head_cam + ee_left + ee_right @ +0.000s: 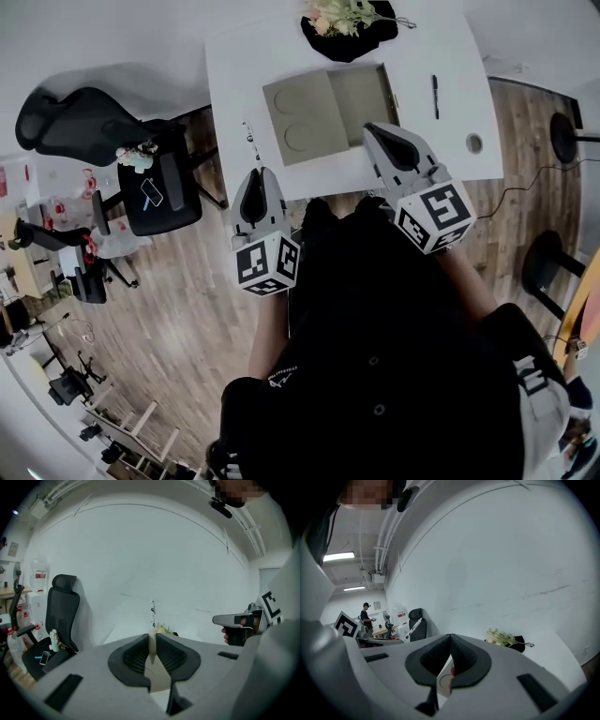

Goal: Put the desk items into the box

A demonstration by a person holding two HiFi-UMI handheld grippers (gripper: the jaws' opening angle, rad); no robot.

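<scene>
Ahead, a flat tan cardboard box [361, 94] lies open.

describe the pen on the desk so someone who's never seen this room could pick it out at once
Find the white desk with the open cardboard box at its middle. Right of the box, alone on bare desktop, lies the pen. It is a thin straight black stick, unlike the small round grey disc nearer the front edge.
</scene>
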